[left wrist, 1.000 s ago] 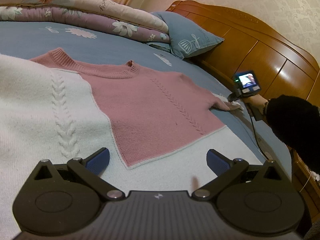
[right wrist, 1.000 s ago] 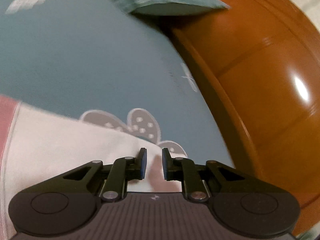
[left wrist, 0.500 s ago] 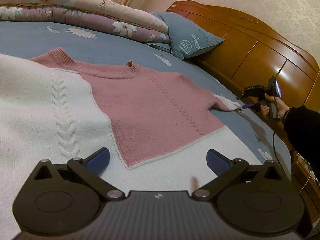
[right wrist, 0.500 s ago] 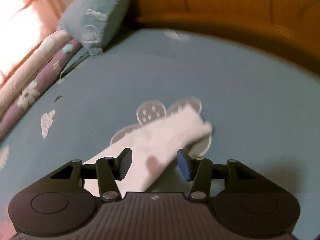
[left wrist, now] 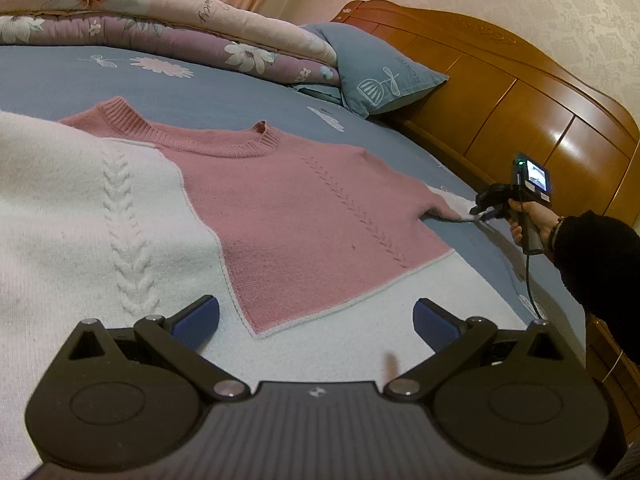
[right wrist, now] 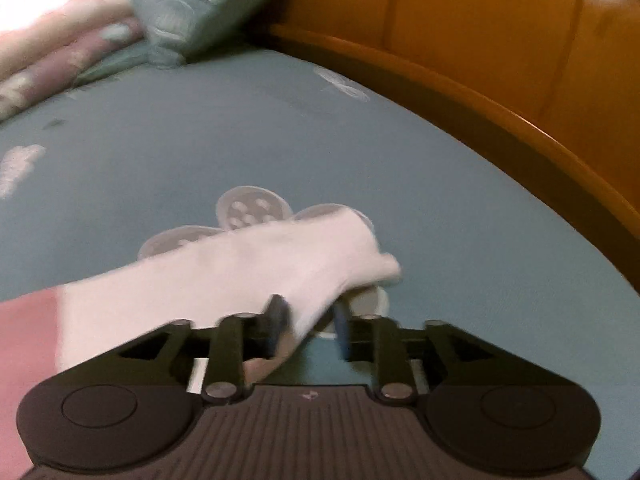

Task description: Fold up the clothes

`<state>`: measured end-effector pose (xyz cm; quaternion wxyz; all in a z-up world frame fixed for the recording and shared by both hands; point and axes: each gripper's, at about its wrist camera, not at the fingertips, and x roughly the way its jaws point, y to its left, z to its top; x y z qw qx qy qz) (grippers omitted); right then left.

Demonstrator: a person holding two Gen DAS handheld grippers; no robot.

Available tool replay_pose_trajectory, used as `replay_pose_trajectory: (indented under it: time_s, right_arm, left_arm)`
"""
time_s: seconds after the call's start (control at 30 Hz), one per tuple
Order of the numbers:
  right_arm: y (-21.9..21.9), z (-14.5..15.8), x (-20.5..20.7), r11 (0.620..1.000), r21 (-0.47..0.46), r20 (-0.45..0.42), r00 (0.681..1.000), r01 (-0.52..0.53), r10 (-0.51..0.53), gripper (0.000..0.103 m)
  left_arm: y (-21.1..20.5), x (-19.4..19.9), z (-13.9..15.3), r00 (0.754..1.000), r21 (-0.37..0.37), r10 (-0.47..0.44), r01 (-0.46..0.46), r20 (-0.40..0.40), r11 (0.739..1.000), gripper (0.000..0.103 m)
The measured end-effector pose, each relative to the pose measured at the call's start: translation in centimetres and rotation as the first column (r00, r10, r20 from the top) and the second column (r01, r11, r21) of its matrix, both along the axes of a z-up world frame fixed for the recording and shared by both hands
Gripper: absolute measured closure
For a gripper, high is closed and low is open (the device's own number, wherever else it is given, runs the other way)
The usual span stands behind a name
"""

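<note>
On the blue bedsheet [left wrist: 248,96] the pink-and-white sweater [left wrist: 304,216] is lying flat; the right gripper [right wrist: 308,322] is closing around its white cuff [right wrist: 304,256], while the left gripper [left wrist: 316,322] is hovering spread wide over the hem

A wide bed with a blue flower-printed sheet [left wrist: 224,92] and an orange-brown wooden headboard [left wrist: 516,92] carries everything. Spread flat across it lies a pink-and-white cable-knit sweater [left wrist: 288,216]. Along the far edge lies a folded floral quilt [left wrist: 168,28], with a blue printed pillow [left wrist: 380,72] against the headboard.
</note>
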<state>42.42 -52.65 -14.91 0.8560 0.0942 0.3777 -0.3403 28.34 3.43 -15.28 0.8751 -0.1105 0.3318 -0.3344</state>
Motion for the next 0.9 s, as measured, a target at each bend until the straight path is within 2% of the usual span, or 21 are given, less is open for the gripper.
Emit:
replay_pose_trajectory:
  time_s: [0.1,0.17,0.23,0.3,0.4,0.47,0.53,0.6,0.67,0.73,0.77,0.83,0.87,0.9]
  right_arm:
    - [2.3,1.6,-0.5,0.998,-0.054,0.010,0.999,-0.038,0.038,0.067]
    - [4.8,3.2,-0.9,0.983,-0.086,0.036,0.985,-0.165,0.168,0.068]
    - [7.8,4.5,-0.9,0.942,-0.029,0.086,0.938,-0.335,0.337,0.068]
    - [11.1,5.4,-0.3,0.861,0.068,0.157,0.857,-0.504,0.490,0.068]
    - [15.9,4.8,2.1,0.696,0.241,0.265,0.736,-0.676,0.623,0.067]
    - [18.8,3.9,3.9,0.567,0.335,0.342,0.658,-0.753,0.671,0.063]
    - [20.6,2.4,6.0,0.488,0.400,0.386,0.625,-0.776,0.678,0.055]
    - [20.9,0.4,8.0,0.442,0.464,0.411,0.629,-0.767,0.660,0.054]
    - [20.1,-0.9,9.4,0.456,0.484,0.404,0.653,-0.747,0.640,0.054]
    - [18.2,-1.9,10.0,0.439,0.506,0.438,0.660,-0.742,0.610,0.056]
    - [17.3,-1.9,10.0,0.449,0.506,0.441,0.668,-0.736,0.599,0.056]
    - [15.7,-1.7,9.7,0.478,0.500,0.439,0.687,-0.722,0.579,0.054]
    - [14.9,-1.6,9.5,0.493,0.496,0.437,0.696,-0.715,0.569,0.042]
    - [14.1,-1.5,9.4,0.540,0.478,0.405,0.720,-0.693,0.564,0.041]
  left_arm:
    - [0.0,0.0,0.0,1.000,-0.004,0.000,0.000,-0.001,1.000,0.001]
    - [0.0,0.0,0.0,1.000,0.000,0.000,0.000,0.000,1.000,0.001]
    - [0.0,0.0,0.0,1.000,0.001,0.000,0.000,0.001,1.000,0.001]
    - [0.0,0.0,0.0,1.000,0.001,0.000,0.000,0.001,1.000,0.001]
    - [0.0,0.0,0.0,1.000,0.002,0.000,0.000,0.001,1.000,0.001]
    - [0.0,0.0,0.0,1.000,0.002,0.000,0.000,0.001,1.000,0.001]
    - [0.0,0.1,0.0,1.000,0.000,0.000,0.000,0.000,1.000,0.001]
    - [0.0,0.1,0.0,1.000,0.000,0.000,0.000,0.000,1.000,0.001]
    - [0.0,0.1,0.0,1.000,0.001,0.000,0.000,0.000,1.000,0.001]
    - [-0.1,0.1,0.0,1.000,0.001,0.000,0.000,0.000,1.000,0.001]
    - [-0.1,0.0,0.0,1.000,0.002,0.000,0.000,0.001,1.000,0.001]
    - [-0.1,0.0,0.0,1.000,0.002,0.000,0.000,0.001,1.000,0.001]
    - [-0.1,0.0,0.0,1.000,0.003,0.000,0.000,0.001,1.000,0.001]
    - [-0.1,0.0,0.0,1.000,0.003,0.000,0.000,0.001,1.000,0.001]
